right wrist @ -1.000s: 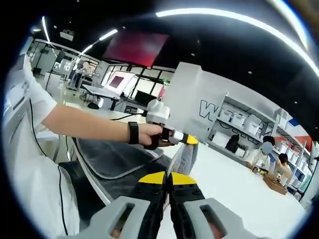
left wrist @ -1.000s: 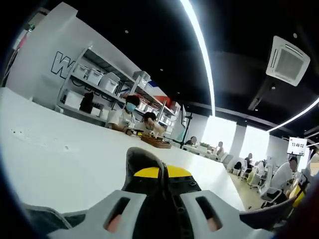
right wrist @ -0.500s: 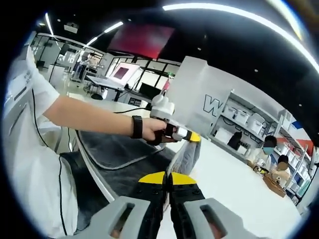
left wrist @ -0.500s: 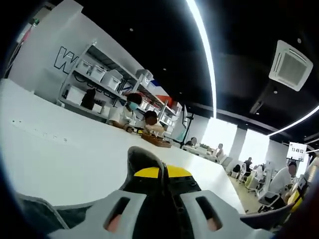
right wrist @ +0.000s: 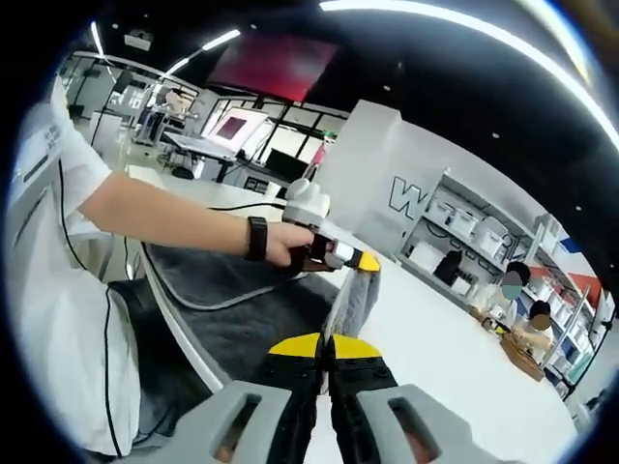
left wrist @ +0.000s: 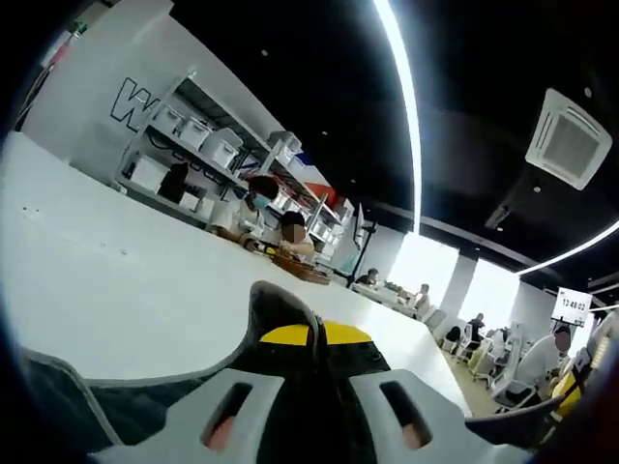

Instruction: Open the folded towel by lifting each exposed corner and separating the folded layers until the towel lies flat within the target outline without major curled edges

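The dark grey towel [right wrist: 227, 314] hangs and drapes at the left of the white table [right wrist: 435, 372], raised along one edge. My right gripper [right wrist: 326, 350] is shut on that edge, which runs up as a thin line from its yellow tips. Further along, a hand holds my left gripper [right wrist: 340, 259], shut on a towel corner [right wrist: 356, 295] that hangs below it. In the left gripper view, my left gripper [left wrist: 317, 338] is shut with a dark fold of towel [left wrist: 279, 307] bulging above its jaws. More towel [left wrist: 58, 406] lies at the lower left.
The white table [left wrist: 116, 280] stretches away ahead. A person's arm and white shirt [right wrist: 53, 251] fill the left of the right gripper view. Shelves with bins [left wrist: 193, 145] and seated people [left wrist: 276, 213] are far behind the table.
Both cameras have shifted a little. In the right gripper view the left gripper and the held corner sit slightly lower and to the left. Both grips on the towel are unchanged.
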### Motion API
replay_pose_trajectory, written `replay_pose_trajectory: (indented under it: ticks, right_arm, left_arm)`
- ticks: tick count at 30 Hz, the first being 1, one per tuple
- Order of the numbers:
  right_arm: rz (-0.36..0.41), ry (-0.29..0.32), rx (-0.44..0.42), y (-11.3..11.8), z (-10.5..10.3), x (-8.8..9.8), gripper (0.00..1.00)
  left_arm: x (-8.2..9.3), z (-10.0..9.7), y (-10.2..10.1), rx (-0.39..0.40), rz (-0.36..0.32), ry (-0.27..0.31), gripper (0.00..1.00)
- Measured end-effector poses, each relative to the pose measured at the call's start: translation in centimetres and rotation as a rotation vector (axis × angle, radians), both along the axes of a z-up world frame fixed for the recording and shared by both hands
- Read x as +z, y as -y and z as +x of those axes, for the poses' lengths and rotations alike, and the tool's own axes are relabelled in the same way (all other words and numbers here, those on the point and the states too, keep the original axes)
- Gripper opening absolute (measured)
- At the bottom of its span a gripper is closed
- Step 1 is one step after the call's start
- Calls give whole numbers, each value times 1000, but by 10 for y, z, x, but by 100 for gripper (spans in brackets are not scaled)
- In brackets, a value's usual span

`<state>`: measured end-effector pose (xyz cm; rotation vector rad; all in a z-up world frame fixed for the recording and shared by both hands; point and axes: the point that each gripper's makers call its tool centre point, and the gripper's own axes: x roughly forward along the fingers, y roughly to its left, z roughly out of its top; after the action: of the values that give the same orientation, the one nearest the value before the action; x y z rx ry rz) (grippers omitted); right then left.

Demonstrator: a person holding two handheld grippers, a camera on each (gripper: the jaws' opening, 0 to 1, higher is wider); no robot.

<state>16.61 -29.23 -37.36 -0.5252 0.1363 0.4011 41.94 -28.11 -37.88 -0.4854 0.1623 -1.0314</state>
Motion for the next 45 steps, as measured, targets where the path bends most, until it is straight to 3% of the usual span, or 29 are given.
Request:
replay_pose_trajectory:
  ticks: [27,45]
  right_arm:
    - [-18,-44,-21,18,-5,-21,0]
    - [-21,-77,-57,34,-6,-35,0]
  left_arm:
    - [-10,-4,26,-37,20,-13,1]
    - [-22,0,43,-59,70,-41,1]
